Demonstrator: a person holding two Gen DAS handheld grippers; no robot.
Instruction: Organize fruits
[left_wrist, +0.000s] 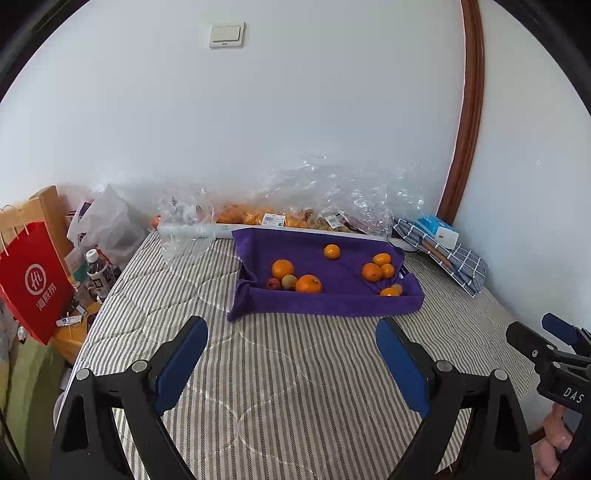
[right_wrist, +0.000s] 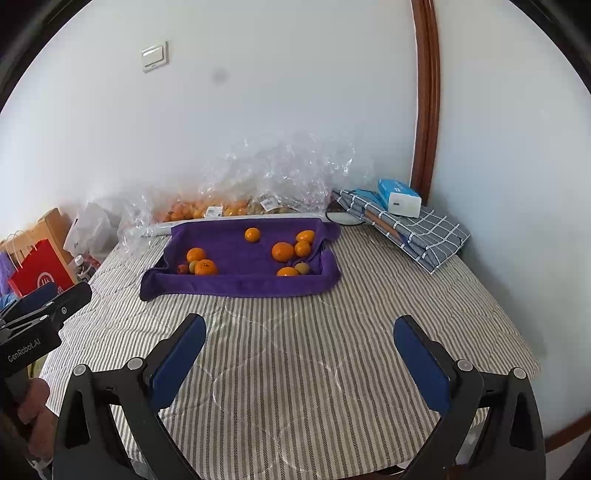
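A purple towel-lined tray (left_wrist: 332, 306) (right_wrist: 236, 288) lies on the striped bed. Several oranges rest in it: a left group (left_wrist: 308, 284) (right_wrist: 205, 267) beside two small reddish and greenish fruits (left_wrist: 289, 282) (right_wrist: 193, 266), a lone orange (left_wrist: 331, 252) (right_wrist: 252, 235) at the back, and a right cluster (left_wrist: 371, 272) (right_wrist: 283, 252). My left gripper (left_wrist: 291, 332) hovers open in front of the tray, nothing between its fingers. My right gripper (right_wrist: 300, 330) is likewise open and empty, short of the tray's near edge.
Clear plastic bags with more fruit (left_wrist: 258, 218) (right_wrist: 207, 210) lie against the wall behind the tray. A folded checked cloth (left_wrist: 454, 258) (right_wrist: 417, 236) with a blue-white box sits at the right. A red paper bag (left_wrist: 33, 280), bottles and clutter stand left of the bed.
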